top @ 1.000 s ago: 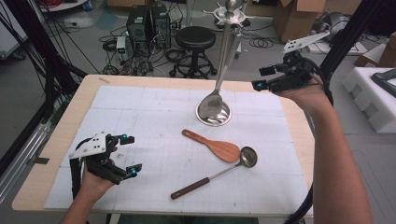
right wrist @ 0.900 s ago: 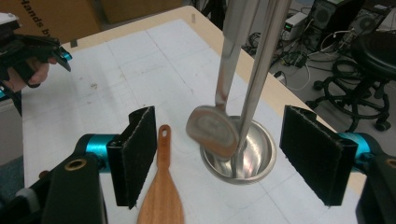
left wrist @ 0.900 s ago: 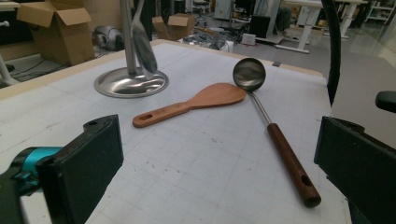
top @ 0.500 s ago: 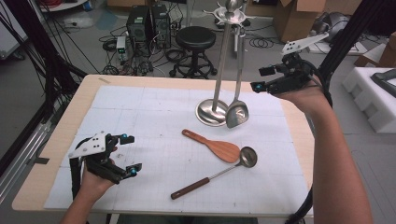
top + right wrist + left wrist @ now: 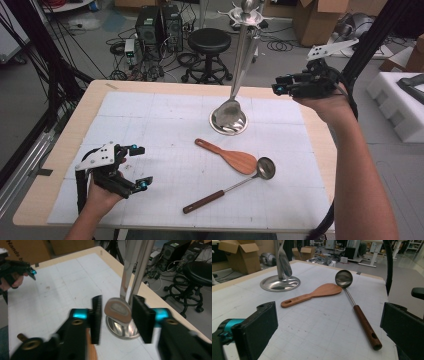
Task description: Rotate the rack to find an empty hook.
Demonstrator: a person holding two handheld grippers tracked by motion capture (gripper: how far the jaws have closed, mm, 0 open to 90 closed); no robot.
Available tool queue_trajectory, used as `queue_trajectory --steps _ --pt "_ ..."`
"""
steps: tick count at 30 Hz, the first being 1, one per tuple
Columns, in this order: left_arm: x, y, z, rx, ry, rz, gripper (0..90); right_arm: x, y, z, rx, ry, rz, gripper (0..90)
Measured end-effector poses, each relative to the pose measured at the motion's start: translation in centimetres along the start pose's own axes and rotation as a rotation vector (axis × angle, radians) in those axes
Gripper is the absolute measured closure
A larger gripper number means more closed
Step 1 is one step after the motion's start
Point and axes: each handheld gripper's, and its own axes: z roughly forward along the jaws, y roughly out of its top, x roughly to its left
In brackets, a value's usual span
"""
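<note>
High view: the right gripper [image 5: 280, 86] hovers above the table's [image 5: 60, 165] far right corner, jaws just narrowing on nothing — the metal spoon [image 5: 231, 111] hangs from the stand [image 5: 243, 47] at the far edge. The left gripper [image 5: 138, 167] rests spread near the left corner.

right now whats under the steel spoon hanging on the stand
Under the hanging steel spoon sits the stand's round base, on the white mat. The spoon's bowl covers part of the base, so that patch cannot be seen.
</note>
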Motion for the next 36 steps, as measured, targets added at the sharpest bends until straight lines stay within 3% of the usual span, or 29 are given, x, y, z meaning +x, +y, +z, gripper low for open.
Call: queue_trajectory --steps 4,8,12,16,17,19,22,25,30,36 --pt "0.1 -0.1 0.2 0.003 -0.001 -0.003 1.7 0.0 0.1 -0.1 0.005 -0.028 -0.013 74.2" --pt "-0.1 -0.1 0.2 0.013 -0.002 0.004 1.7 -0.3 0.5 -0.3 0.000 -0.059 -0.004 89.6" --pt "-0.1 0.0 0.1 0.012 -0.003 0.003 1.7 -0.7 1.6 -0.5 -0.040 -0.065 0.020 89.6" --pt "-0.2 -0.1 0.2 0.013 -0.005 0.002 1.7 -0.9 3.9 -0.7 -0.084 -0.094 0.029 89.6" --pt "-0.3 -0.1 0.2 0.014 -0.006 0.002 1.7 -0.9 4.5 -0.6 -0.080 -0.114 0.028 89.6" --pt "-0.3 -0.1 0.2 0.018 -0.004 0.004 1.7 -0.9 5.8 -0.4 -0.072 -0.105 0.030 89.6" --pt "-0.3 -0.1 0.2 0.022 -0.006 0.012 1.7 -0.6 7.6 0.1 -0.011 -0.135 0.012 89.6" --pt "-0.3 -0.2 0.3 0.025 -0.009 0.010 1.7 -0.5 9.0 0.4 0.009 -0.151 0.005 89.7" --pt "-0.4 -0.2 0.3 0.024 -0.010 0.008 1.7 -0.4 10.9 0.7 -0.002 -0.175 -0.008 89.7" --pt "-0.3 -0.2 0.2 0.021 -0.011 0.009 1.7 -0.6 11.8 0.8 -0.004 -0.195 -0.007 89.6"
